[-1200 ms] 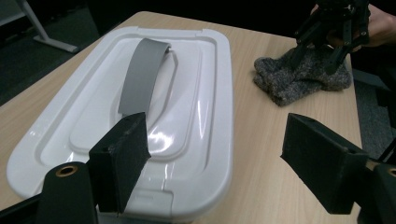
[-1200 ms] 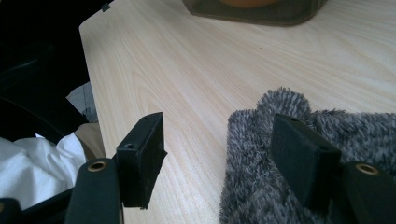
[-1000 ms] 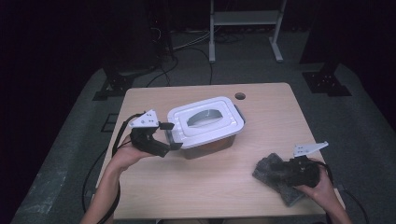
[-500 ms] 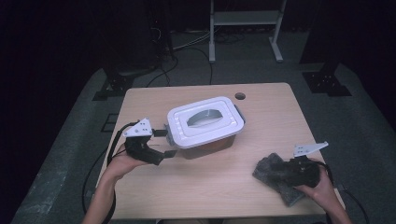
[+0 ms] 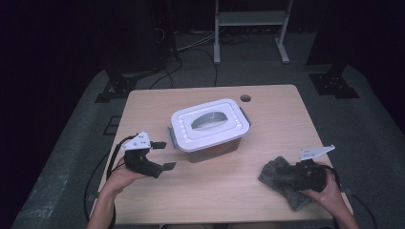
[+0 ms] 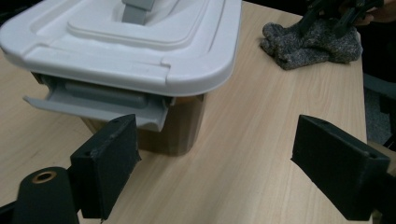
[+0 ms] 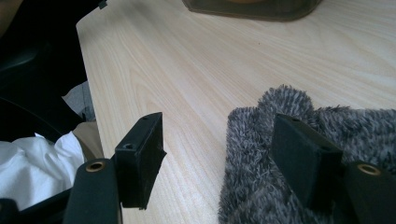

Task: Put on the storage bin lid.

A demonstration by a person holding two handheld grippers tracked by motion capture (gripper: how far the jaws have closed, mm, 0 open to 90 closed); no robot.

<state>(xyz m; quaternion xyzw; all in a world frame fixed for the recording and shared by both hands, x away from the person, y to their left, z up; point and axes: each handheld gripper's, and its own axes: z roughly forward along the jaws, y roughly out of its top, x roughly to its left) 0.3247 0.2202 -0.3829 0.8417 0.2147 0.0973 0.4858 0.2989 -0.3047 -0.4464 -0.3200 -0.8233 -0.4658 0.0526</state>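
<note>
While the left claw [image 5: 163,155] has just been opening wide and empty beside the box [image 5: 210,125], the right claw [image 5: 285,174] gapes over the cloth [image 5: 272,172].

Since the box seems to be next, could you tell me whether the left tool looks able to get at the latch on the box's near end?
Probably yes. The left tool is open and empty, and bare table lies between it and the grey latch of the box.

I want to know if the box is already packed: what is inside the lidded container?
The white lid sits closed on the container, covering the inside. Its dark see-through wall shows only a faint orange-brown tint, too unclear to name. The grey cloth lies outside on the table.
</note>
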